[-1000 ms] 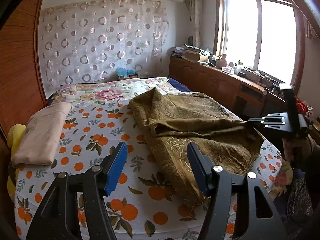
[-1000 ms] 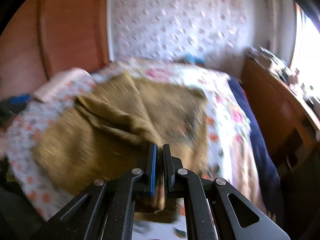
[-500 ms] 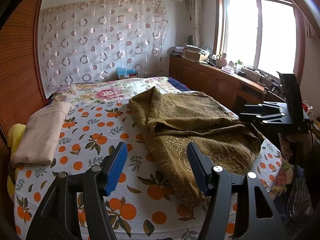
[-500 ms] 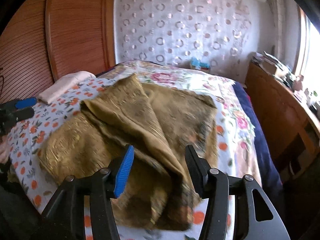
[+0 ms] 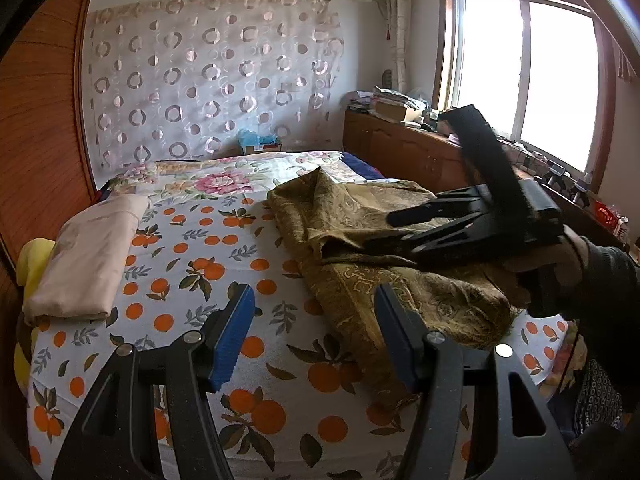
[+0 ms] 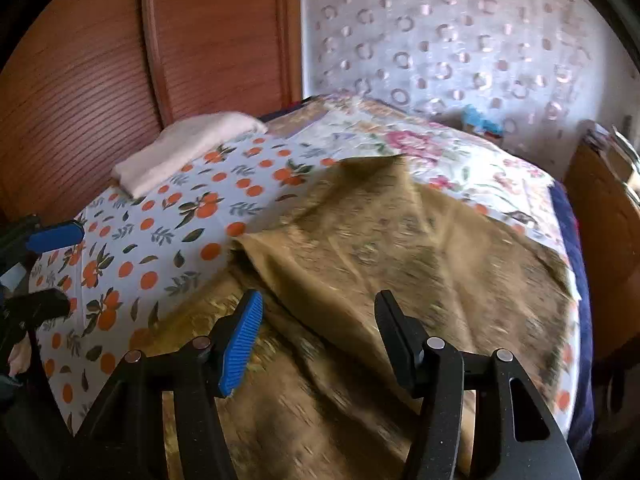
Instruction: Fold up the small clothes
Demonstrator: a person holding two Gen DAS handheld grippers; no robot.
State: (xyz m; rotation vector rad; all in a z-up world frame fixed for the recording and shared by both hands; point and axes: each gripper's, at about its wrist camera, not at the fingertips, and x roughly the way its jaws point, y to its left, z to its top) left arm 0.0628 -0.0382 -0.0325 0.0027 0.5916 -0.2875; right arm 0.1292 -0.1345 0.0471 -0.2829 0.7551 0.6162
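An olive-gold patterned cloth (image 5: 384,256) lies crumpled on the right half of the bed; it fills the right wrist view (image 6: 384,264). My left gripper (image 5: 316,332) is open and empty, above the orange-print sheet just left of the cloth's near edge. My right gripper (image 6: 316,340) is open and empty, hovering low over the cloth. In the left wrist view the right gripper (image 5: 384,228) reaches in from the right above the cloth. The left gripper (image 6: 48,268) shows at the left edge of the right wrist view.
A folded cream cloth (image 5: 88,256) lies at the bed's left side, by the wooden wall panel (image 5: 36,128). The bed's orange-print sheet (image 5: 208,248) meets a floral quilt (image 5: 224,178) at the back. A wooden cabinet (image 5: 400,152) with clutter runs under the window on the right.
My right gripper opened, letting go of the cloth, and has swung left over it. My left gripper stays open and almost still.
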